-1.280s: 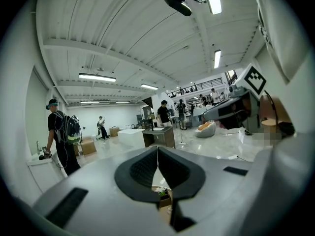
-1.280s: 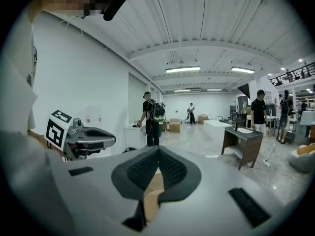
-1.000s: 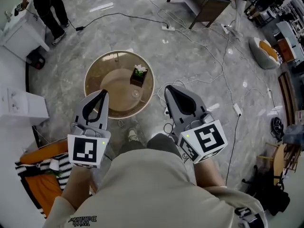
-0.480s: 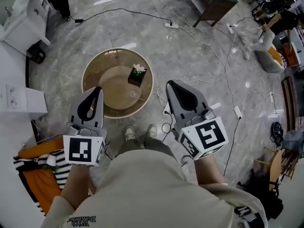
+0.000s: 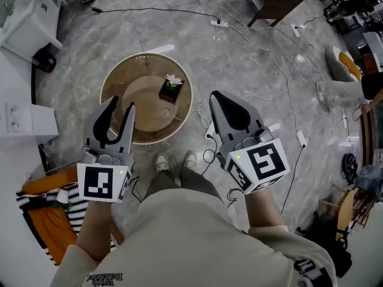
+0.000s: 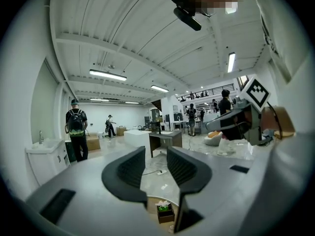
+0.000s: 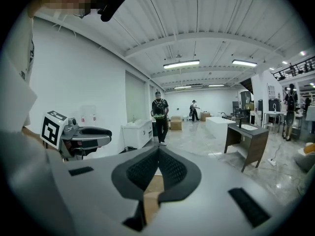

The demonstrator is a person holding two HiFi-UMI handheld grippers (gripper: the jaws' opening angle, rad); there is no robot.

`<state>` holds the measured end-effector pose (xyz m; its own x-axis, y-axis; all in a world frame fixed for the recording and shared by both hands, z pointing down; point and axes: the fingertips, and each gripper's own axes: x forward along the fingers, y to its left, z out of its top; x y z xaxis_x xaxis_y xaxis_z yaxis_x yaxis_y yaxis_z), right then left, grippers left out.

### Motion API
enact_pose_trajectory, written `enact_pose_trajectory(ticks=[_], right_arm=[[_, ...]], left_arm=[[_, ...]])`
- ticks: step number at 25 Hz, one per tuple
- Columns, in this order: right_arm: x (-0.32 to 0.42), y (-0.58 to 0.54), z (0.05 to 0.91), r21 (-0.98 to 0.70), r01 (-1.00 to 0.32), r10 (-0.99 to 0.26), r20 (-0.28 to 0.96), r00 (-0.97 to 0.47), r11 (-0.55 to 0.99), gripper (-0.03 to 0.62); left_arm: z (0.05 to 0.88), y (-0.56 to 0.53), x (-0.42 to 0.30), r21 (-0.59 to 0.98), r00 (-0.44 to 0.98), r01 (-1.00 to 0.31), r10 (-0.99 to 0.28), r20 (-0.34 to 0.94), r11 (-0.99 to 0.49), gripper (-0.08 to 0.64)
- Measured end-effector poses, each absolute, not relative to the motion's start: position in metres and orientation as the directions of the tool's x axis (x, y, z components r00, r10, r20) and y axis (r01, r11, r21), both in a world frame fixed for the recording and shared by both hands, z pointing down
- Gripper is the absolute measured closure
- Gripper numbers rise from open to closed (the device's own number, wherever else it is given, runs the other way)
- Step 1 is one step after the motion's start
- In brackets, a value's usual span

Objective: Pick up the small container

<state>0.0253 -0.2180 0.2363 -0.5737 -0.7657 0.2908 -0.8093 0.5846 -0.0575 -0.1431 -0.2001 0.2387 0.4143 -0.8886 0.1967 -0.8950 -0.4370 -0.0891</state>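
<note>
The left gripper (image 5: 121, 104) is opening, empty. The right gripper (image 5: 214, 95) is closed, empty. The pot (image 5: 170, 89) sits on the table (image 5: 127, 72).

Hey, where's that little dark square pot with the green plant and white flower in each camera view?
Head view: the small dark square pot with the green plant sits upper centre-left, on the round brown table, right of its middle.
Left gripper view: the pot is bottom centre, on that table.
Right gripper view: the pot is not in it.
Shared landmark: the round brown table under it.
</note>
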Motion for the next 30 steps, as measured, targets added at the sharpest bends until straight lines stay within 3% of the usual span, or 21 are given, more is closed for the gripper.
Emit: enact_pose_trajectory(ticks=[3,6,10,17,21,30], right_arm=[[0.025,-0.228,0.244,-0.057,-0.809,-0.763,0.297,-0.574,0.586,0.595],[0.024,-0.237,0.254,-0.060,-0.808,-0.760,0.306,-0.573,0.586,0.595],[0.020,-0.248,0.272,-0.074,-0.802,-0.751,0.309,-0.584,0.593,0.595],[0.017,-0.269,0.313,-0.096,-0.800,-0.742,0.323,-0.588,0.592,0.595],[0.016,-0.276,0.338,-0.075,-0.809,-0.748,0.340,-0.570,0.582,0.595],[0.007,-0.276,0.437,-0.084,-0.814,-0.720,0.422,-0.551,0.574,0.595]], left_arm=[[0.244,-0.212,-0.139,-0.082,0.431,-0.890,-0.886,0.172,-0.449,0.416],[0.250,-0.223,-0.129,-0.056,0.473,-0.874,-0.871,0.131,-0.483,0.320],[0.274,-0.239,-0.117,-0.076,0.492,-0.860,-0.859,0.141,-0.505,0.263],[0.348,-0.263,-0.106,-0.123,0.497,-0.836,-0.833,0.246,-0.535,0.221],[0.391,-0.270,-0.104,-0.115,0.500,-0.838,-0.835,0.229,-0.534,0.218],[0.518,-0.275,-0.095,-0.073,0.516,-0.818,-0.785,0.344,-0.570,0.218]])
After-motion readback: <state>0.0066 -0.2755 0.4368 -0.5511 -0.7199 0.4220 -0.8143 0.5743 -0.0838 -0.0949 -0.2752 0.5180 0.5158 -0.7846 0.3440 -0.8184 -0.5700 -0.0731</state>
